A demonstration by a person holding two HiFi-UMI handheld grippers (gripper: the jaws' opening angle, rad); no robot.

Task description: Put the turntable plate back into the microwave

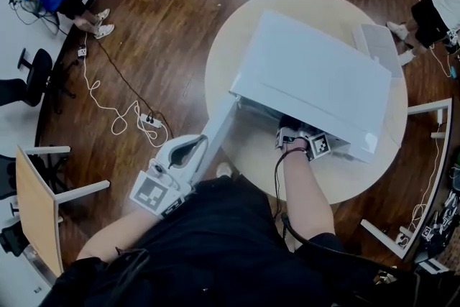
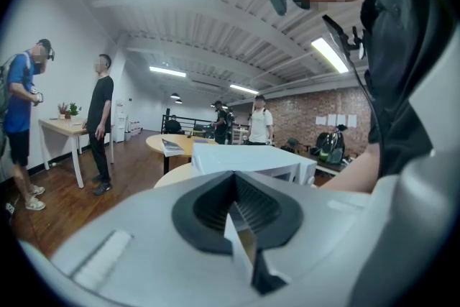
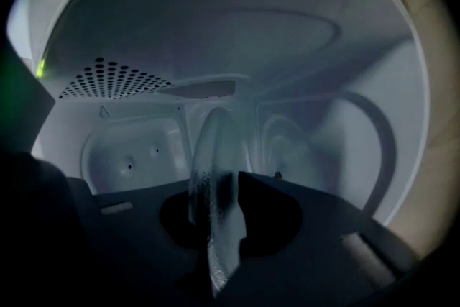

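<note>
1. A white microwave [image 1: 309, 75] sits on a round table [image 1: 302, 0], slightly toward 2 o'clock from the middle of the head view. Its door [image 1: 215, 129] is swung open and points to about 7 o'clock.
2. The left gripper [image 1: 192, 149] is at the door's far end, at 7 o'clock from the microwave. In its own view the left gripper [image 2: 241, 234] has its jaws drawn together on a thin white edge – the rim of the door.
3. The right gripper [image 1: 291, 131] reaches into the oven's mouth at about 6 o'clock from the microwave's middle, its tips hidden under the top panel.
4. From inside, the right gripper [image 3: 219, 212] has its jaws nearly closed, pinching the rim of the glass plate [image 3: 215, 154].
5. The plate is inside the oven, seen edge-on and running up toward 12 o'clock from the jaws – whether it touches the oven floor I cannot tell.
6. A patch of vent holes [image 3: 108, 79] dots the inner wall at about 10 o'clock from the plate.
</note>
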